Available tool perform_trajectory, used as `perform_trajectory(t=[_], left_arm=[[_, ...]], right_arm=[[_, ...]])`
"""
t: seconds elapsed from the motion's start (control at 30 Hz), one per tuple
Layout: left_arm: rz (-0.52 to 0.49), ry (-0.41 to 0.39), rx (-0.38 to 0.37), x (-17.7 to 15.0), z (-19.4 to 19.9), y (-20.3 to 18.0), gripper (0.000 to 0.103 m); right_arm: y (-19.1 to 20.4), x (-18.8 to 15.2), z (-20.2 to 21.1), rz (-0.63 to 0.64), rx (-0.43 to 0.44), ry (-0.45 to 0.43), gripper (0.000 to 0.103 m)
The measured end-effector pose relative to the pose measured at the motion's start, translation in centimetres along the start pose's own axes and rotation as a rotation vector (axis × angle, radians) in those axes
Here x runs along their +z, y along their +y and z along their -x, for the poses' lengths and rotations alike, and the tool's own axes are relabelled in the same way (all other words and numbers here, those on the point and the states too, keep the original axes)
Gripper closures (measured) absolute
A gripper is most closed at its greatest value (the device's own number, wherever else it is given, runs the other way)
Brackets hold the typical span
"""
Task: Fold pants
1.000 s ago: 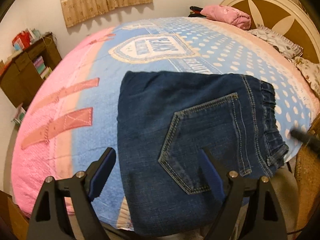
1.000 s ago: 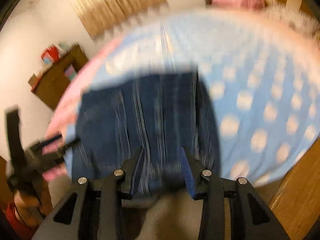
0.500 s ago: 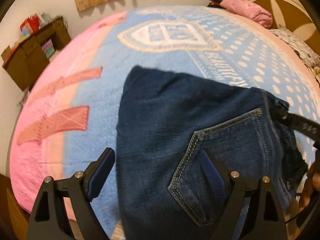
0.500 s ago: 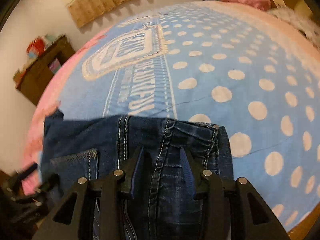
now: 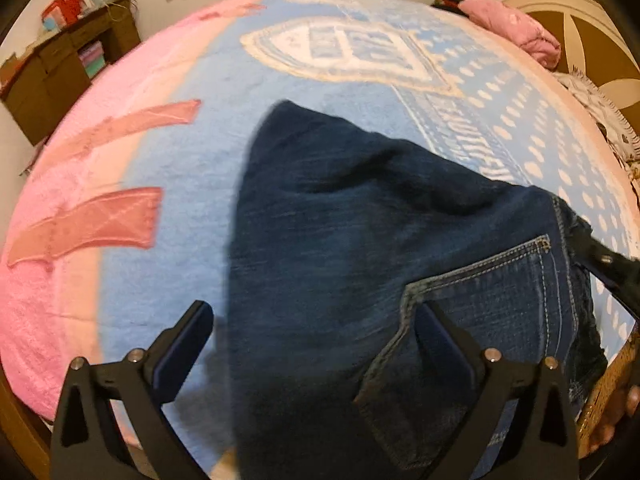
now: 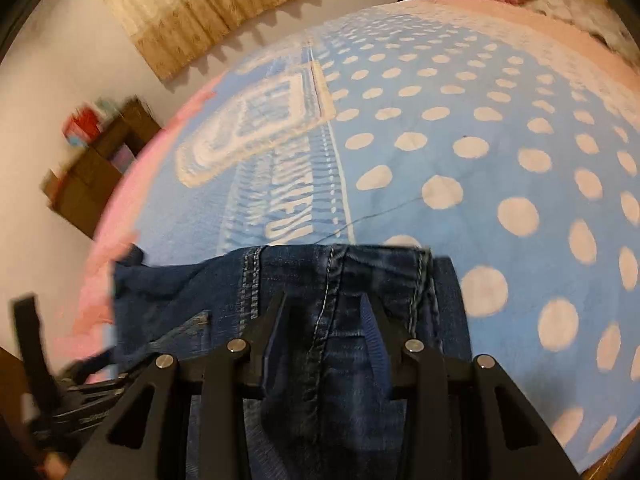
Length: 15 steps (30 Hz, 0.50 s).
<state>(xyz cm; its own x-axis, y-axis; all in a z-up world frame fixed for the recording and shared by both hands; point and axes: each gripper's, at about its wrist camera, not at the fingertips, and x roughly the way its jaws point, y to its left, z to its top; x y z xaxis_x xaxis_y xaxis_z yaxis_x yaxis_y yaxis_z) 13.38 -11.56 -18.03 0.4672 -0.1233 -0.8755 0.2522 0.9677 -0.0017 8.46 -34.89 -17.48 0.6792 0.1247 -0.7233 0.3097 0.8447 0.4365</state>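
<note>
Wooden cabinet (image 5: 68, 68) against far wall; open shelf holds a stack of pastel things, red and pale items sit on top, too small to tell what

One pair of dark denim pants (image 5: 380, 264), folded, lies on the blue-and-pink blanket (image 5: 192, 152) at the near edge of the bed, back pocket (image 5: 492, 320) facing up

Left gripper (image 5: 316, 344): jaws opening, spread wide. Left finger over bare blanket just beside the pants' edge, right finger over the pocket corner; denim sits below and between them, pads not pressing it

Right gripper (image 6: 324, 324): jaws part-closed with a fold of the waistband end between the pads, seam running up the gap; looks clamped on the pants

Count: one pants, two grippers, one pink bundle (image 5: 512, 28) by the headboard (image 5: 580, 40)
</note>
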Motion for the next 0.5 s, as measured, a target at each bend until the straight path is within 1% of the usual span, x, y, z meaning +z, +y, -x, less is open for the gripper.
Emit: perform_trajectory(t=[0.07,0.17,0.23,0.3,0.33,0.4,0.43,0.47,0.5], left_arm=[[0.018,-0.022,-0.003,-0.7,1.0,1.0,0.0],[0.021,-0.044,0.019,-1.7,1.8,2.2,0.0],[0.01,-0.055,0.04,-2.4,2.2,2.4,0.0],[-0.018,-0.073,0.063,-3.1,2.8,2.1,0.0],[-0.035,-0.082,0.074,-3.2,2.9,1.7,0.0],[-0.096,-0.104,0.093,-3.0,3.3,0.3,0.0],[-0.126,-0.114,0.106,-2.7,3.6,-0.3,0.0],[-0.159,-0.129,0.112,-2.3,3.8,-1.3,0.0],[-0.175,-0.141,0.11,-1.7,3.8,-2.0,0.0]], right_arm=[[-0.6,-1.0,2.3,-0.037,0.03,-0.058,0.063],[-1.4,-3.0,4.6,-0.06,0.05,-0.098,0.063],[-2.1,-4.6,5.8,-0.081,0.035,-0.126,0.063],[-2.4,-5.5,6.6,-0.088,0.017,-0.143,0.063],[-2.3,-5.9,6.9,-0.083,-0.01,-0.146,0.063],[-1.3,-5.9,6.6,-0.031,-0.018,-0.119,0.063],[-0.2,-5.9,6.3,0.025,-0.018,-0.098,0.063],[1.2,-6.0,6.1,0.096,-0.037,-0.087,0.063],[2.2,-6.3,6.2,0.155,-0.048,-0.089,0.063]])
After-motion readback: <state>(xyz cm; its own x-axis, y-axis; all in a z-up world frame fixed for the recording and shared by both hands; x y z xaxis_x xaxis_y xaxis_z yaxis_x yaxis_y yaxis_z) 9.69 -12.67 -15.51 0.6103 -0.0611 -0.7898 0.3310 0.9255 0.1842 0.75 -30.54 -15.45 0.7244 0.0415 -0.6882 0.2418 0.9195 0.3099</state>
